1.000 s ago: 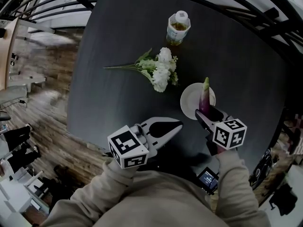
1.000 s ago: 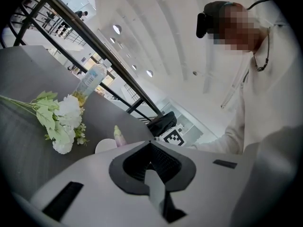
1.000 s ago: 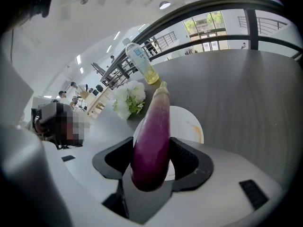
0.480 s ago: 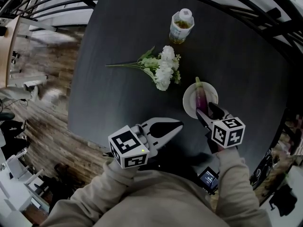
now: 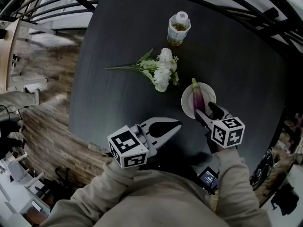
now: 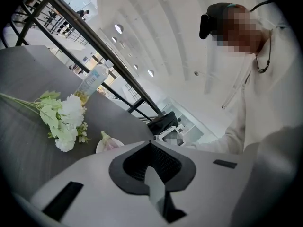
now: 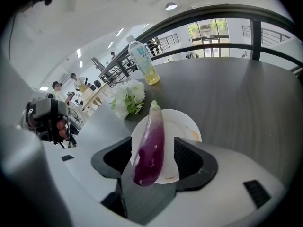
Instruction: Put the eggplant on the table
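Two grippers sit low in the head view. My right gripper (image 5: 203, 109), lower right, has just been opening: jaws released either side of the purple eggplant (image 5: 197, 98), which lies on a white plate (image 5: 209, 91) on the dark table (image 5: 236, 56). My left gripper (image 5: 178, 125) is clenched, empty.

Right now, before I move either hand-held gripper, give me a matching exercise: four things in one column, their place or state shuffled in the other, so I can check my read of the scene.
Things:
1. eggplant
2. bottle
3. white flowers
4. left hand-held gripper

Place or state:
A. upright, on the far side of the table
B. jaws together, nothing between them
C. lying on the white plate
D. lying on the bare table

Pairs: 1-C, 2-A, 3-D, 4-B
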Action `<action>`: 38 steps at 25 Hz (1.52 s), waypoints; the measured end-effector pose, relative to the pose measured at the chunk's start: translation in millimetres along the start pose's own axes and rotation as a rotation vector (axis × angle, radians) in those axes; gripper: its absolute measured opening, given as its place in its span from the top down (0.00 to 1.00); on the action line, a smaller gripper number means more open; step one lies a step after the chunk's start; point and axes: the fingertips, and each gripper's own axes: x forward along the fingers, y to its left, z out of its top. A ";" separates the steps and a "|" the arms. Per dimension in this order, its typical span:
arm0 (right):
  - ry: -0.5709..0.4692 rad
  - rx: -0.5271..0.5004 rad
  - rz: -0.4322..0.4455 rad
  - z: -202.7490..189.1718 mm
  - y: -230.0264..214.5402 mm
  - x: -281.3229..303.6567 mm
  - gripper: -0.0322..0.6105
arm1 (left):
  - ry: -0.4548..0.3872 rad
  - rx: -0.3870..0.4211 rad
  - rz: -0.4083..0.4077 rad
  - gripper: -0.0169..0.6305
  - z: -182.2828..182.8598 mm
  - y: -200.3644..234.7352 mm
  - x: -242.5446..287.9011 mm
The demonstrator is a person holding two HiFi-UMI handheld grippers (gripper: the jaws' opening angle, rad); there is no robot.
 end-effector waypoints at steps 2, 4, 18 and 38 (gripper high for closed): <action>-0.018 0.008 -0.008 5.8 -2.7 -5.5 0.53 | 0.000 0.021 -0.010 0.97 5.8 -4.2 1.0; -0.046 0.021 -0.017 14.0 -4.9 -14.7 0.53 | 0.000 0.041 -0.022 0.97 12.0 -9.1 1.8; -0.387 0.015 0.067 72.9 53.0 -156.7 0.87 | 0.048 0.223 -0.131 0.97 50.0 -78.6 -5.4; -0.784 -0.262 0.124 71.7 230.7 -362.1 0.93 | -0.020 0.540 -0.436 0.97 108.2 -243.6 -68.4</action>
